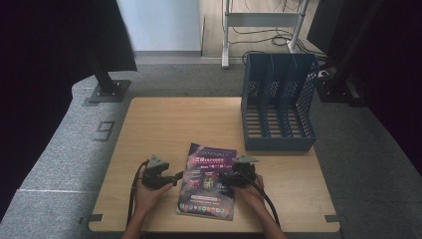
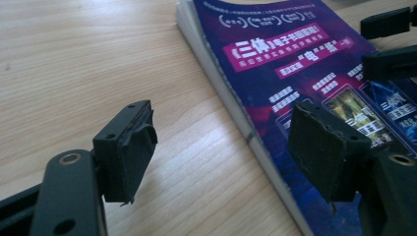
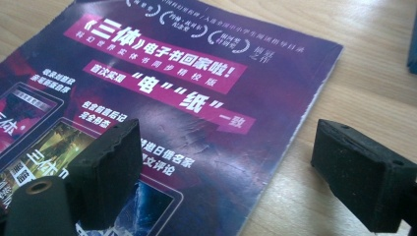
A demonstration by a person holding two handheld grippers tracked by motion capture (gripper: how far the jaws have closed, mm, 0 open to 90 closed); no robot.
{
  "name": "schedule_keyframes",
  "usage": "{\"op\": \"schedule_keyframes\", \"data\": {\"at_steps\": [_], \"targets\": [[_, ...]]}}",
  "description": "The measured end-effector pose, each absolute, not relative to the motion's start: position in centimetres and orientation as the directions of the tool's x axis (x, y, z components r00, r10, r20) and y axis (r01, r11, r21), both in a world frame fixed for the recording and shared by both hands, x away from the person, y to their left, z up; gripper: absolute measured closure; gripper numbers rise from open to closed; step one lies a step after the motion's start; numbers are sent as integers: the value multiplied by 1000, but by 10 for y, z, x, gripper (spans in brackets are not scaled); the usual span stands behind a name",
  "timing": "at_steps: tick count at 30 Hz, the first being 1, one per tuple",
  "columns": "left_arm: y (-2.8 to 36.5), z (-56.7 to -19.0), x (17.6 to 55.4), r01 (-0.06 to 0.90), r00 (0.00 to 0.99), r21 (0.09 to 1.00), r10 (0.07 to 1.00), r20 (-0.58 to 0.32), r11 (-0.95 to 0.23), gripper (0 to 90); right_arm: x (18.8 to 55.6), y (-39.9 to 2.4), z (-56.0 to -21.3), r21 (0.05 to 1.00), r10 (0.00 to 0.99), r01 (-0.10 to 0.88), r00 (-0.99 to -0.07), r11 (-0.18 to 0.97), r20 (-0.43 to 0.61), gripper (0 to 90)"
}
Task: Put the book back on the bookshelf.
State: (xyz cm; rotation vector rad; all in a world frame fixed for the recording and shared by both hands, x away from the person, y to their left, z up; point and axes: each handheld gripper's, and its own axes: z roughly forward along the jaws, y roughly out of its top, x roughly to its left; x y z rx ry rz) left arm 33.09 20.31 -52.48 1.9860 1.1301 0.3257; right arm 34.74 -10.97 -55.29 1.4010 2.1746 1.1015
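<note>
Purple magazine (image 1: 208,181) (one), two grippers, left gripper (image 1: 175,178), right gripper (image 1: 222,178), jaws apart.

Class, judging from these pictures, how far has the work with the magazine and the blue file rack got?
Done: nothing stowed; the blue file rack stands with bare slots. In hand: the left gripper and right gripper, both open, flank the magazine, which lies flat on the table; each straddles an edge without clamping. Left: probably gripping it, lifting it and slotting it into the rack.
</note>
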Motion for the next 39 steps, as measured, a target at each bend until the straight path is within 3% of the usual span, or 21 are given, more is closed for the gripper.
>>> {"op": "schedule_keyframes", "data": {"at_steps": [39], "targets": [[166,-542,358,632,611,699,771,-182,-335,231,344,-106,-554,764,878,606,-465,224,112,179]]}}
